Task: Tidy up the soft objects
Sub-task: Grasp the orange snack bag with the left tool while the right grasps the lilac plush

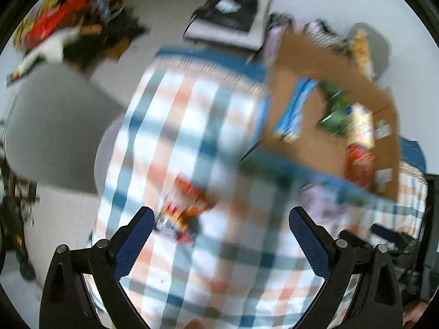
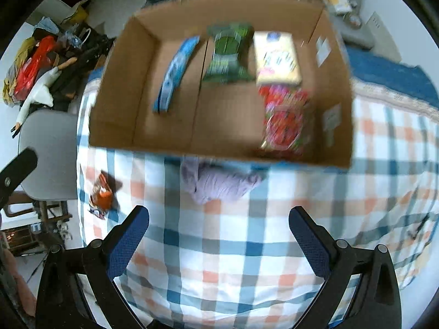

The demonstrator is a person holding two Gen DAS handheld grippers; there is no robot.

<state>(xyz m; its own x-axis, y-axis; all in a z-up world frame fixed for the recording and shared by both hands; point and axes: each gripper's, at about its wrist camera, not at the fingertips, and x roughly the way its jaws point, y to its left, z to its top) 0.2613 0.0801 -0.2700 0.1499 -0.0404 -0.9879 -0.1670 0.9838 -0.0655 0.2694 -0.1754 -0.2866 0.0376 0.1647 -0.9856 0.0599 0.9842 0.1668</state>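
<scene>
Both jaws stand wide apart and hold nothing: the left gripper [image 1: 219,224] hovers over an orange crinkly snack packet [image 1: 183,213] on the blue-and-orange checked tablecloth [image 2: 247,246]. The right gripper [image 2: 219,224] faces the open brown cardboard box [image 2: 115,87] with four packets inside, a crumpled lilac cloth [image 2: 219,183] lying just before it.

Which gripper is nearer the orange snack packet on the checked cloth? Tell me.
Left. The orange snack packet lies just ahead of the open left gripper, by its left finger. From the open right gripper the packet sits farther off to the left.
</scene>
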